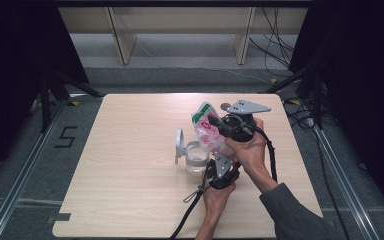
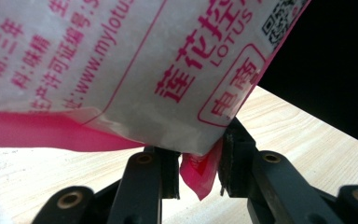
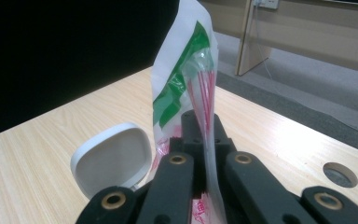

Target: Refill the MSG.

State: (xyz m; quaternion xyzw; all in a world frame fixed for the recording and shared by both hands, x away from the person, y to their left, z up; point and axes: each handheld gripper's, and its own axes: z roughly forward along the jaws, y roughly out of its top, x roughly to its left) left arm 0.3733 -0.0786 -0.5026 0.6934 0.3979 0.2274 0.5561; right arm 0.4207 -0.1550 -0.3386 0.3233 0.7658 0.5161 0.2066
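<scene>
A white seasoning bag [image 1: 207, 129] with pink print and a green top hangs tilted over the table, held at both ends. My right gripper [image 1: 219, 122] is shut on its upper part; in the right gripper view the thin plastic [image 3: 182, 88] runs up from between my closed jaws [image 3: 199, 121]. My left gripper [image 1: 220, 157] comes from below and pinches the bag's pink bottom corner [image 2: 200, 175], with the printed face [image 2: 121, 70] filling the space above the jaws. Just left of the bag stands a small white jar [image 1: 196, 160] with its hinged lid [image 1: 179, 145] [image 3: 112, 161] standing open.
The light wooden table [image 1: 130, 150] has a round hole [image 1: 225, 106] [image 3: 339, 174] near its far edge. Black cables trail from both grippers toward the near edge. Beyond the table are a grey floor, wooden furniture legs and dark curtains on either side.
</scene>
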